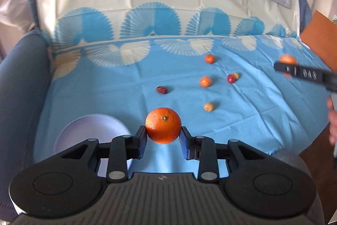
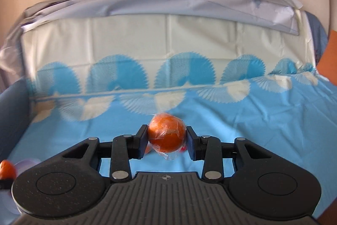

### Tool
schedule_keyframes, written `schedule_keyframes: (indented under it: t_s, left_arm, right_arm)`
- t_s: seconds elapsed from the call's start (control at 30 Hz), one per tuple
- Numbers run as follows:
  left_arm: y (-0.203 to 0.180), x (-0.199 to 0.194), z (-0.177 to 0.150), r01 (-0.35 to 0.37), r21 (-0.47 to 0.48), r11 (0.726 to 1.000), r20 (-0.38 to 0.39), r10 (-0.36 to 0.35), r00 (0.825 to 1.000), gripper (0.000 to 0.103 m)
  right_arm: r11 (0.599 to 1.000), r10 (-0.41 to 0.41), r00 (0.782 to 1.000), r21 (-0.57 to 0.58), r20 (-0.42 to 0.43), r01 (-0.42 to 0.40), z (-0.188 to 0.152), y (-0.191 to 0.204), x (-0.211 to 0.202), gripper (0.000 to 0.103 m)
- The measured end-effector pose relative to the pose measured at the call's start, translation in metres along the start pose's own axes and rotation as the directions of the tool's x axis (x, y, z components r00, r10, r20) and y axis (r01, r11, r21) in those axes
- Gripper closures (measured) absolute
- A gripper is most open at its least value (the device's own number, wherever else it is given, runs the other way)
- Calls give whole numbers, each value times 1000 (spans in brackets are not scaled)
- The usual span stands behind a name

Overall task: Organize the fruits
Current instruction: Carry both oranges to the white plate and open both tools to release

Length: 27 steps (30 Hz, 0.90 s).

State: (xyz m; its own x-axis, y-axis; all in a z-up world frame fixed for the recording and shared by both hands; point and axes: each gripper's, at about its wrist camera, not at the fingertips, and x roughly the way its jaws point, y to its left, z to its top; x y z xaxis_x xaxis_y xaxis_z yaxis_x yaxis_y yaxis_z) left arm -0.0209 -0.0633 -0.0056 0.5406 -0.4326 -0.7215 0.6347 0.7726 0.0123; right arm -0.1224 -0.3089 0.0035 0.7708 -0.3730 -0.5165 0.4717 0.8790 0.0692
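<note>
My left gripper point(image 1: 163, 139) is shut on a large orange point(image 1: 163, 125), held above the blue cloth point(image 1: 105, 102). A white bowl point(image 1: 84, 132) lies just below and left of it. My right gripper point(image 2: 166, 139) is shut on an orange wrapped in clear film point(image 2: 166, 133). In the left wrist view the right gripper point(image 1: 299, 73) appears blurred at the far right edge with its orange point(image 1: 287, 59). Loose on the cloth lie two small oranges point(image 1: 209, 58) point(image 1: 205, 81), two dark red fruits point(image 1: 161, 90) point(image 1: 231, 78) and two tan ones point(image 1: 208, 107) point(image 1: 236, 75).
The cloth covers a blue sofa seat and backrest point(image 2: 147, 39), with a grey sheet point(image 2: 168, 1) bunched on top. A padded armrest point(image 1: 19, 81) rises at the left. An orange-brown board point(image 1: 320, 35) stands at the right, and a person's hand point(image 1: 332, 119) shows there.
</note>
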Motion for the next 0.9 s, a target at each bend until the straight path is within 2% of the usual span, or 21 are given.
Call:
schedule_keyframes:
  t_s: [0.13,0.33,0.43,0.63,0.9]
  left_arm:
    - [22,-39,-26,-37,-46,998,-2,37,999,67]
    - [48,-91,-59,-79,-115,990,27,83,996,67]
    - [60,-110,-73,-79,-159,984,32,85,996,67]
    - [74,-134,-91,-79,-199,977,63,93,994,67]
    - [88,-145,-95,-78,-229,970,93,101,990,67]
  right_arm:
    - [990,143,985,-4,-94,-144,-30,56,-34,64]
    - [961,243,955,-88,-172,-261,-63,125,-70,64]
    - [945,277,944,-126,-182,-301,-72,149,-89,64]
    - [918,289,940,-224,-182,-326,-82,180,-116,64]
    - [916,270,947,-258,-173,-308,-80,188,-124,64]
